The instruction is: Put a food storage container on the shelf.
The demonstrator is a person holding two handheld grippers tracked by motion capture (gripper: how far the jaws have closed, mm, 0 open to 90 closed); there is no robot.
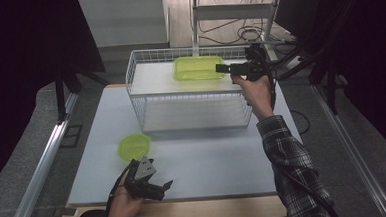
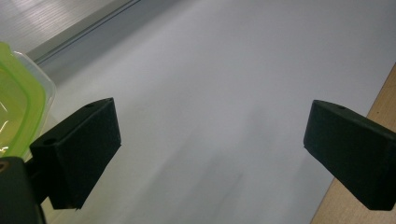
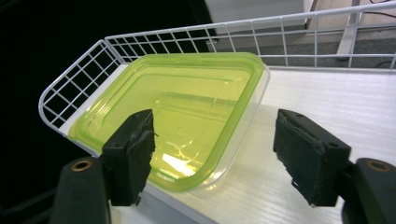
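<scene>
1. My right gripper (image 3: pixel 215 156) has its jaws spread; the glossy translucent green rectangular container (image 3: pixel 173 116) lies just ahead on the white wire rack (image 3: pixel 70 88), unpinched.
2. My left gripper (image 2: pixel 210 154) has its jaws spread over the matte table (image 2: pixel 224 70); a small green container (image 2: pixel 16 98) sits beside it.

Your rectangular container (image 3: pixel 187 116) is glossy, translucent green plastic (light glints off its lid), and the small round container (image 1: pixel 134 145) looks the same. The basket (image 1: pixel 191 111) is thin white-coated wire over a smooth white shelf. The table top (image 1: pixel 208 157) is matt pale grey with a wooden edge. Your right gripper (image 3: pixel 215 154) wears rough black pads.
</scene>
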